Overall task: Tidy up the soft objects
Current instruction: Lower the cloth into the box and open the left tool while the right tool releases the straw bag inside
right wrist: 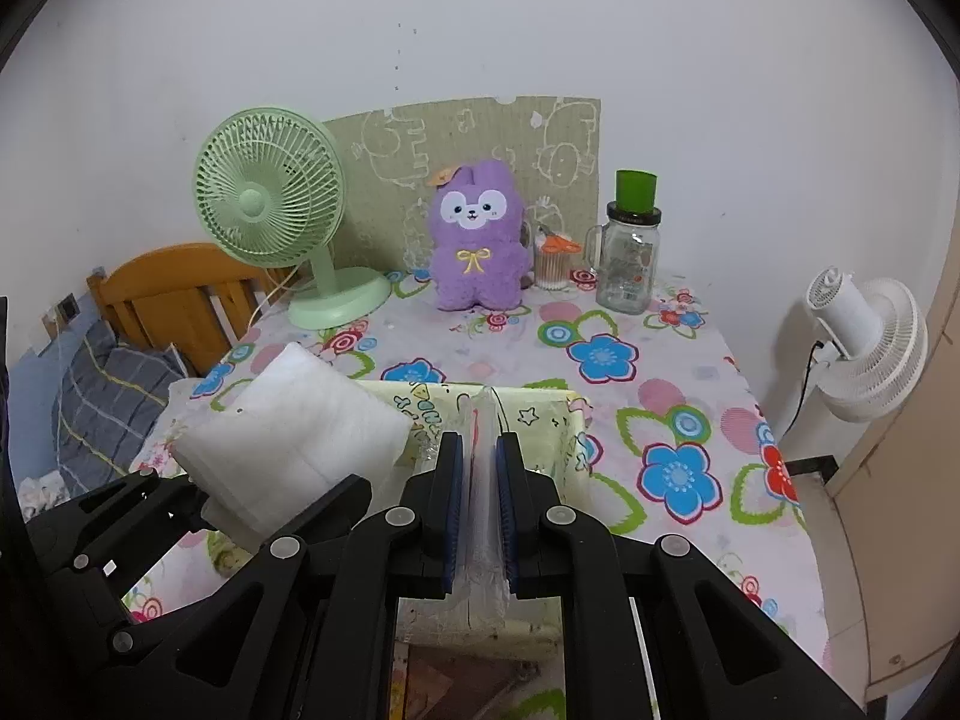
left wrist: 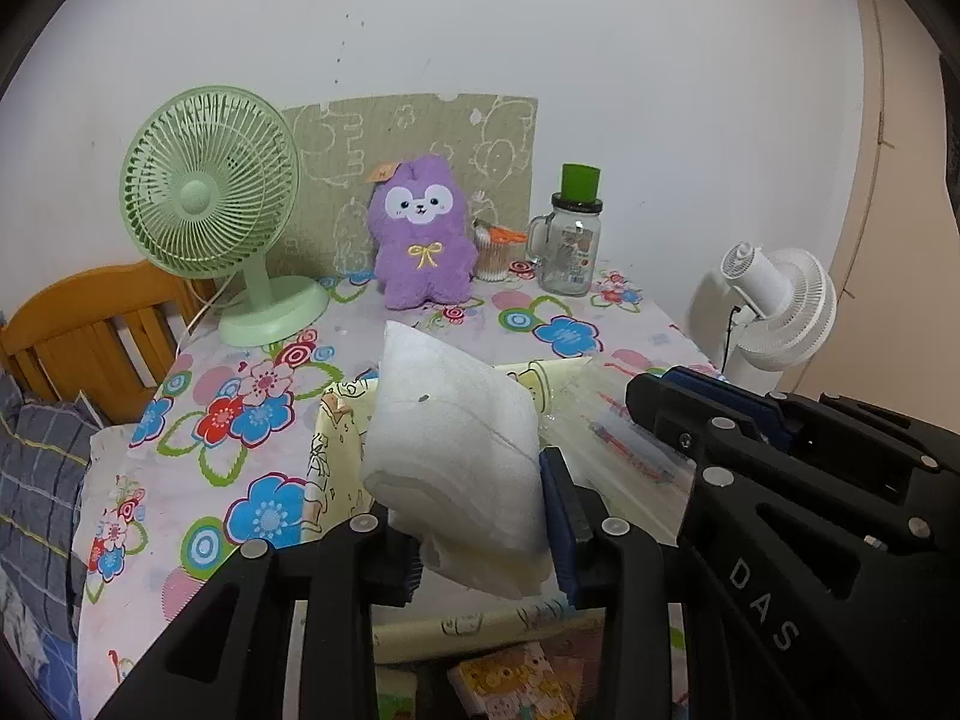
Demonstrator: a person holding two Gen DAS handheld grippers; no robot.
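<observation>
My left gripper (left wrist: 480, 528) is shut on a folded white soft pad (left wrist: 456, 438) and holds it above a yellow cartoon-print storage bag (left wrist: 336, 450). The same pad (right wrist: 294, 450) shows at the left of the right wrist view. My right gripper (right wrist: 480, 498) is shut on the clear plastic edge of the bag (right wrist: 483, 480), holding it upright over the yellow bag (right wrist: 540, 414). The right gripper (left wrist: 690, 414) appears at the right of the left wrist view. A purple plush toy (left wrist: 420, 234) sits at the back of the table (right wrist: 690, 420).
A green desk fan (left wrist: 210, 198) stands at the back left. A glass jar with a green lid (left wrist: 570, 240) and a cotton-swab cup (left wrist: 495, 252) stand beside the plush. A white fan (right wrist: 864, 348) is off the table's right. A wooden headboard (left wrist: 90, 324) is left.
</observation>
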